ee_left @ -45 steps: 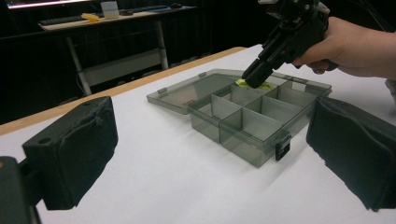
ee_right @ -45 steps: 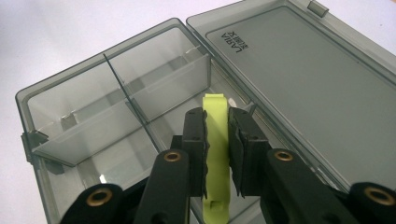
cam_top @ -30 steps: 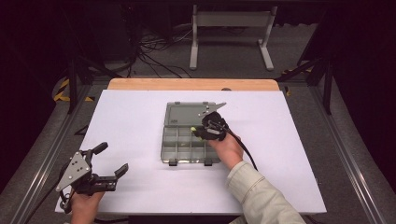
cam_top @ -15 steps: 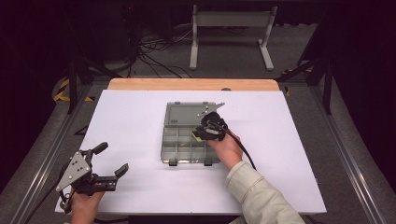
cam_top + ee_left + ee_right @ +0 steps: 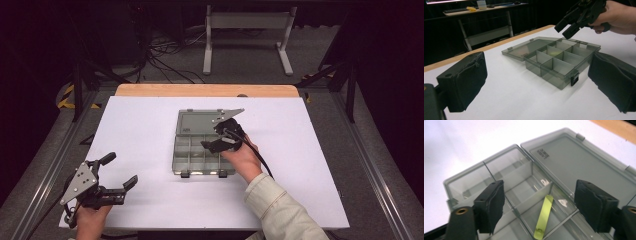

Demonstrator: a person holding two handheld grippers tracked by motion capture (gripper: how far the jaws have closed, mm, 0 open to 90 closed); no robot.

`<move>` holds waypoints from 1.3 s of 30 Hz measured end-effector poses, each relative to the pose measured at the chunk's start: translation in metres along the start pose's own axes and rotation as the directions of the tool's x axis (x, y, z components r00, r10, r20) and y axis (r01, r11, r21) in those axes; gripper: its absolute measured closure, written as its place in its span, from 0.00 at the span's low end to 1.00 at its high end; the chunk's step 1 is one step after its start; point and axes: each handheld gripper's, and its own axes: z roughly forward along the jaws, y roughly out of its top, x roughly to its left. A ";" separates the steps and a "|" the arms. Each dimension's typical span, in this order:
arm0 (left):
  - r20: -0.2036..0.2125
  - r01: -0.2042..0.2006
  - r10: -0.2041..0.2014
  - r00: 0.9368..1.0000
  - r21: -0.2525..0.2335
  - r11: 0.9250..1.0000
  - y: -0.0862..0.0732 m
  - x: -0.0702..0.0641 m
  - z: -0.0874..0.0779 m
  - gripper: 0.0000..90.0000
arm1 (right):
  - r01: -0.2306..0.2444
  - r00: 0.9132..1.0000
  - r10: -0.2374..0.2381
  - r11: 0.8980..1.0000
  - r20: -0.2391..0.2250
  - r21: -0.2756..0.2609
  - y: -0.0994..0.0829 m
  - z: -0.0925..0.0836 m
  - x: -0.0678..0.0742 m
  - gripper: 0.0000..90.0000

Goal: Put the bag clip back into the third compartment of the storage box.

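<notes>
A smoky grey compartment box [image 5: 192, 160] lies open mid-table, its lid [image 5: 197, 122] flat behind it. My right gripper [image 5: 215, 136] hovers over the box's right side. Its jaws have just been opening and now stand apart, pressing on nothing. In the right gripper view a yellow-green strip [image 5: 544, 216] lies loose in a compartment below the right gripper [image 5: 540, 205]. My left gripper [image 5: 121, 169] rests near the table's front left corner, open and empty. In the left gripper view the left gripper [image 5: 537, 85] faces the box [image 5: 554, 65], with the right gripper [image 5: 567, 25] above it.
The white table top [image 5: 310, 150] has bare room on all sides of the box. A wooden strip [image 5: 205, 90] runs along its far edge. Beyond it stand a metal frame [image 5: 247, 30] and cables on the dark floor.
The right gripper's jaws have spread apart above the box. The yellow-green bit seen at its tips earlier now lies in a compartment. The left gripper has stayed put.
</notes>
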 end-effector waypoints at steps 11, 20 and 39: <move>0.003 0.000 0.000 1.000 0.002 1.000 0.000 0.000 0.000 0.03 | 0.037 0.999 -0.038 0.998 -0.010 -0.046 0.003 -0.028 0.009 0.14; 0.001 0.004 -0.004 1.000 -0.001 1.000 0.000 0.000 0.000 0.03 | 0.070 0.998 -0.070 0.992 0.002 -0.101 -0.003 -0.059 0.017 0.07; 0.003 0.011 -0.011 1.000 -0.010 1.000 0.001 0.000 0.001 0.03 | 0.064 0.997 -0.050 0.973 0.066 -0.221 -0.058 -0.123 0.021 0.01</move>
